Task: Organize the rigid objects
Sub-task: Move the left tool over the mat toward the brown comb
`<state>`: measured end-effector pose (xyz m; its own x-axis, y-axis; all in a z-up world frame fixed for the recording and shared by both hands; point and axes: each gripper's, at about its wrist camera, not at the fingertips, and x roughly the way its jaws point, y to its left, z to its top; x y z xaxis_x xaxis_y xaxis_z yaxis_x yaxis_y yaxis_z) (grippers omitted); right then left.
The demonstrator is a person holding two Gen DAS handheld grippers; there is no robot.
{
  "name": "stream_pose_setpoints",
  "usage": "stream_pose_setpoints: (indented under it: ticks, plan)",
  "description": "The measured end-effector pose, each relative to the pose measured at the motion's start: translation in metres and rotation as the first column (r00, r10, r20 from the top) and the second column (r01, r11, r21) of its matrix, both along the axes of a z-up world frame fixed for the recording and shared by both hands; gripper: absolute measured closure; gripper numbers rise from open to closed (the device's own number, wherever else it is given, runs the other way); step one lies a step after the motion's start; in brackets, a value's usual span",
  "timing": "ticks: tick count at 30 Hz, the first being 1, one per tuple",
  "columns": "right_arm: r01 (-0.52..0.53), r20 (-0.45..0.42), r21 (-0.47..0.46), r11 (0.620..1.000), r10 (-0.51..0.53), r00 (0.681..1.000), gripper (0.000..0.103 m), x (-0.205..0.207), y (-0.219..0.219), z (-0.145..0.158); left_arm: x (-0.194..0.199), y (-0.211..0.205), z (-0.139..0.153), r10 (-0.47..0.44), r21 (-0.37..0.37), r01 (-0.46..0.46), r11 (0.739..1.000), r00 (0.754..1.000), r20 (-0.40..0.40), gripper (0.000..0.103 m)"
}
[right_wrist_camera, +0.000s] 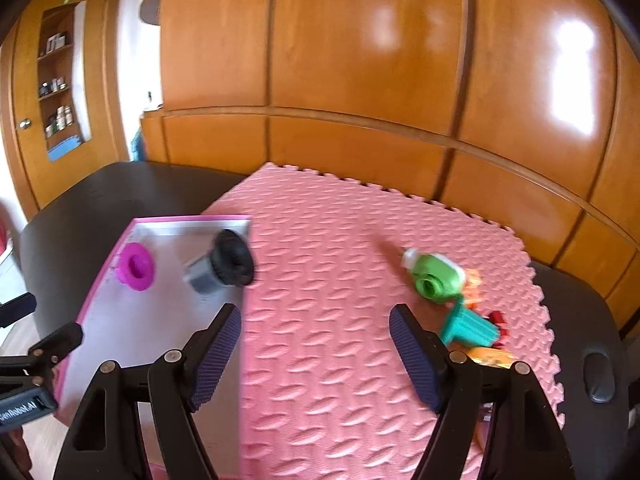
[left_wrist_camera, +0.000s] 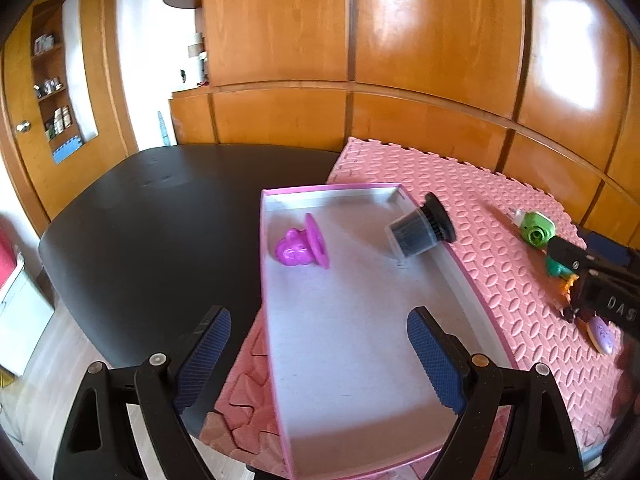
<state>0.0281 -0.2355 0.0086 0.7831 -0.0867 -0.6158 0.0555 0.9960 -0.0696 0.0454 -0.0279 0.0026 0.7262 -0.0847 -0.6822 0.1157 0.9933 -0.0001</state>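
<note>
Left tool hovering released over tray; right tool hovering released over pink mat. Two items lying in tray: purple toy, black cup. Green toy, teal toy sitting on mat, bench beneath.

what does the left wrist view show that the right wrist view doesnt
Only the left wrist view shows the tray's near end and a purple-iced cookie-like toy past the right gripper's body.

Only the right wrist view shows the teal ridged toy whole, a red piece beside it, and the mat's right edge.

Both show the magenta toy and the black-lidded cup lying in the tray, the green toy on the pink mat, and an open, empty gripper: left gripper, right gripper.
</note>
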Motion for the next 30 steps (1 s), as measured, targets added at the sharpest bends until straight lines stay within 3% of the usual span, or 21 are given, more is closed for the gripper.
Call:
stream_pose_setpoints:
  ticks: [12,18,24,27,30]
  plan:
    - [0.169,0.008,-0.022,0.985,-0.169,0.986,0.025,-0.027,-0.086,0.008,-0.006,-0.039,0.003,-0.111,0.038,0.111,0.993,0.994,0.003,0.012]
    - [0.284,0.013,-0.007,0.959,-0.284,0.959,0.025,-0.041,-0.15,0.017,-0.011,-0.067,0.005,-0.207,0.042,0.207,0.978,0.978,-0.003,0.012]
    - [0.462,0.006,0.041,0.886,-0.463,0.886,0.025,-0.059,-0.231,0.004,-0.017,-0.11,0.007,-0.341,0.042,0.342,0.939,0.94,-0.022,0.012]
    - [0.545,-0.07,0.147,0.826,-0.541,0.838,0.025,-0.067,-0.266,-0.015,-0.02,-0.138,0.003,-0.415,0.04,0.416,0.908,0.909,-0.044,0.012]
    - [0.566,-0.111,0.242,0.788,-0.557,0.823,0.025,-0.073,-0.284,-0.018,-0.024,-0.17,-0.006,-0.487,0.019,0.49,0.871,0.87,-0.079,0.012]
